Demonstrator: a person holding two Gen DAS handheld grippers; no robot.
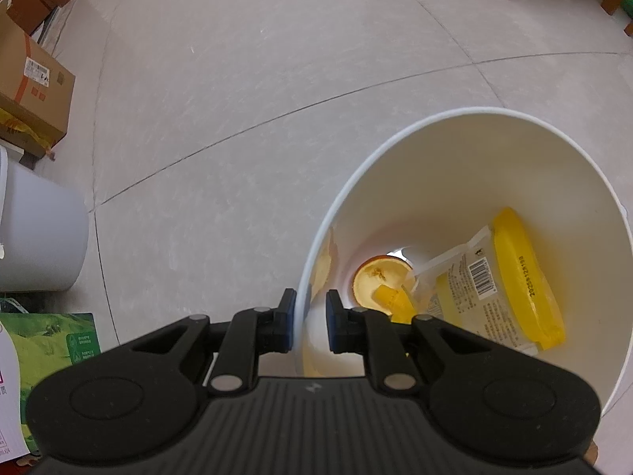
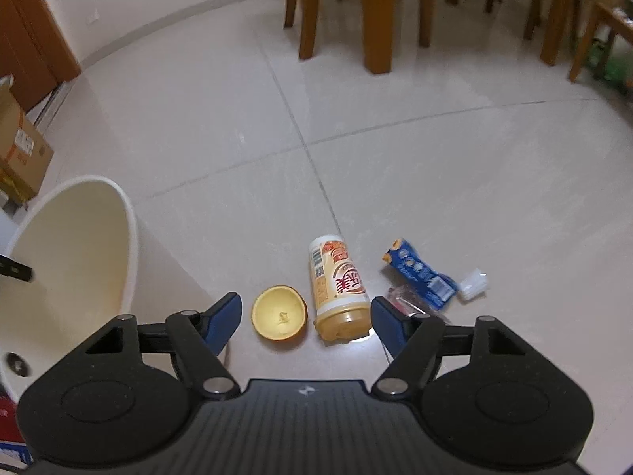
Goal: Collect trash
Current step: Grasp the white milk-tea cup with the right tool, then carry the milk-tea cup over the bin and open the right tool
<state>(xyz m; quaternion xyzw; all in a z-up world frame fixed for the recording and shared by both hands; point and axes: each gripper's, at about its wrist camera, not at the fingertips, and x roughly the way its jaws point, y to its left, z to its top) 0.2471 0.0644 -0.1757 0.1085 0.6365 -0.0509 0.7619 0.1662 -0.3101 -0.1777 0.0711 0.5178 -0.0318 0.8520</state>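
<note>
My left gripper (image 1: 310,320) is shut on the near rim of a white trash bin (image 1: 474,150), one pad outside the wall and one inside. In the bin lie a yellow-lidded tub (image 1: 514,273), an orange half (image 1: 376,277) and a yellow scrap (image 1: 395,301). My right gripper (image 2: 306,316) hangs open over the floor. Below its fingers lie an orange peel half (image 2: 279,312) and a tan bottle (image 2: 338,289) on its side. Right of them are a blue wrapper (image 2: 419,273), a reddish wrapper (image 2: 403,297) and a clear plastic piece (image 2: 472,279). The bin (image 2: 79,237) stands left of the right gripper.
Cardboard boxes (image 1: 31,87), a white round container (image 1: 39,237) and a green carton (image 1: 59,340) line the left side. Wooden table and chair legs (image 2: 376,19) stand at the back. Pale tiled floor (image 2: 435,158) lies open between them and the trash.
</note>
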